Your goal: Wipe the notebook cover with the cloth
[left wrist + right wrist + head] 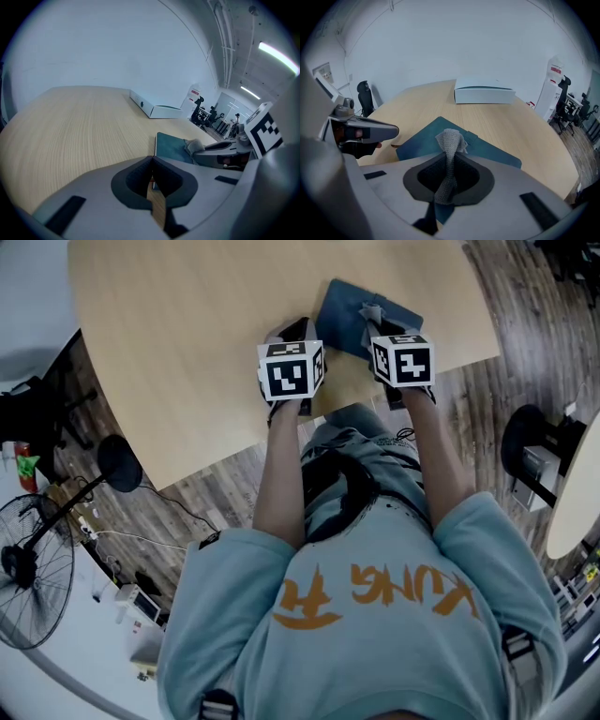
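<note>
A dark teal notebook (349, 313) lies flat near the table's front edge, also in the right gripper view (426, 138) and the left gripper view (172, 146). My right gripper (449, 174) is shut on a grey knitted cloth (450, 150), whose bunched end pokes out over the notebook cover (373, 313). My left gripper (151, 182) is shut with nothing in it, just left of the notebook above bare table; its marker cube (291, 369) shows in the head view.
A white flat box (483, 95) sits at the far side of the round wooden table (187, 352). Office chairs and a fan (33, 563) stand on the floor around the table.
</note>
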### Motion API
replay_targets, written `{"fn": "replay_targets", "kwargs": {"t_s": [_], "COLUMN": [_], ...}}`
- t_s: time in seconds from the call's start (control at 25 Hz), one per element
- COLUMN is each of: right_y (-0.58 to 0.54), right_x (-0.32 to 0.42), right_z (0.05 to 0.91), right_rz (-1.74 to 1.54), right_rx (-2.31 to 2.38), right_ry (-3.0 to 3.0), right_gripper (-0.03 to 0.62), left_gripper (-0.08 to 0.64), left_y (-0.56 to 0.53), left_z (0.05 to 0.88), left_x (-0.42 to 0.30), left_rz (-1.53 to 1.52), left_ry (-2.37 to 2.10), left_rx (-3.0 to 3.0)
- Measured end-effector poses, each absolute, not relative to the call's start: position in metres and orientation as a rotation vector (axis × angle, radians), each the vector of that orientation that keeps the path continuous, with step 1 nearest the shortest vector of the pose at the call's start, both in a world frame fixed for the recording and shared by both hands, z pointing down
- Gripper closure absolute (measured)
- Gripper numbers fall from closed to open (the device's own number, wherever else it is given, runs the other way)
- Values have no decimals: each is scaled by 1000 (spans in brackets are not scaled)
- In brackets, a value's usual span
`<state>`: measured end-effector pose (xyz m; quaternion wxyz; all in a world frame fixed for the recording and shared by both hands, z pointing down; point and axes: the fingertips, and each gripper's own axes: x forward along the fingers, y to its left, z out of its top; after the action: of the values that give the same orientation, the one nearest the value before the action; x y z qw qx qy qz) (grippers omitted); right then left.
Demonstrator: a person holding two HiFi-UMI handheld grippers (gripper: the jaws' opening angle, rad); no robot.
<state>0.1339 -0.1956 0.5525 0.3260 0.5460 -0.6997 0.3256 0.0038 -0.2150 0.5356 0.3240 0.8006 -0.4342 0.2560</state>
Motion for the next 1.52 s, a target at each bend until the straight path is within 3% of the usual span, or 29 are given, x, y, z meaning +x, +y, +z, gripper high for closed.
{"fn": "replay_targets", "kwargs": {"t_s": [1.2, 1.52], "right_y": [-140, -188], "right_x": [219, 219], "right_z": [544, 507], "right_rz": [959, 937], "right_rx": [1710, 1813], "right_ry": [-1597, -1673], "right_gripper": [560, 560], "left_gripper": [543, 542], "left_y": [-194, -214], "left_z": [523, 527], "left_x": [64, 47], "left_rz": [757, 775], "left_ry": [-929, -958], "left_rx": [2269, 2246]}}
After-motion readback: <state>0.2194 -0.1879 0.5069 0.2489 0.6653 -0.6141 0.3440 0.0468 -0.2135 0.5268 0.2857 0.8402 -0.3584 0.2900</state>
